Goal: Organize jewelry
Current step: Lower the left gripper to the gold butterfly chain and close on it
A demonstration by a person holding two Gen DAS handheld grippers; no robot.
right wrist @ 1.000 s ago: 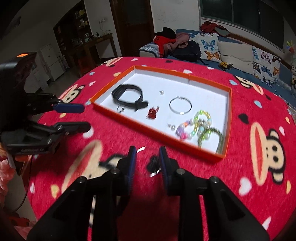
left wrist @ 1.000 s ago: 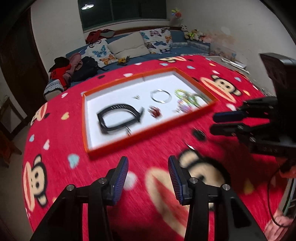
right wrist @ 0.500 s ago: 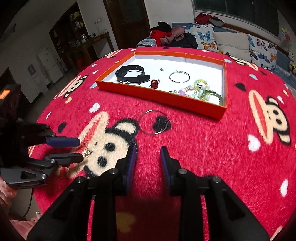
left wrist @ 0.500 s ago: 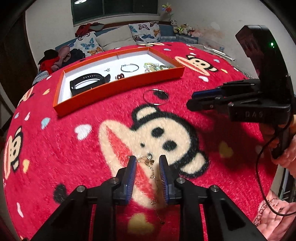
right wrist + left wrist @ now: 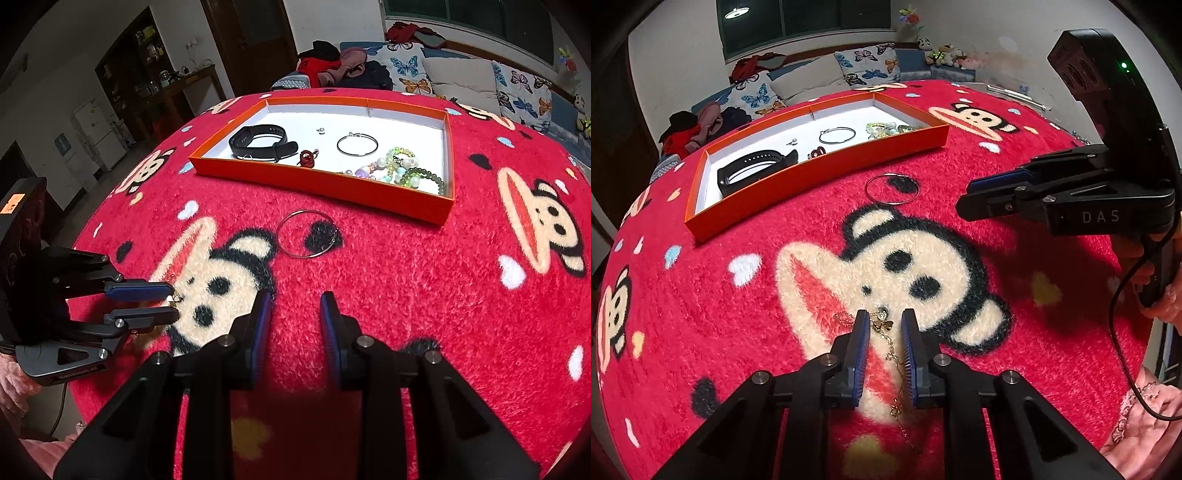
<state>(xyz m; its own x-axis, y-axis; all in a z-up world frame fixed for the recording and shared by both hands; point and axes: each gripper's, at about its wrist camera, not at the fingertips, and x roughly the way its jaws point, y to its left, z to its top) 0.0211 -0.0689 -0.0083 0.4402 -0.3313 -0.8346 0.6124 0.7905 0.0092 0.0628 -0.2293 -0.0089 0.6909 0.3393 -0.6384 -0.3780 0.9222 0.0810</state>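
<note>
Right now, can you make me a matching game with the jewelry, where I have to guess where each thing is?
Things:
1. gold chain
2. silver hoop
3. black watch band
4. green bead bracelet

Places:
A. in the orange tray, at its left end
B. loose on the red monkey blanket, just in front of the tray
C. between the open fingers of the left gripper
D. in the tray's near right corner

Pairs: 1-C, 2-B, 3-A, 4-D
</note>
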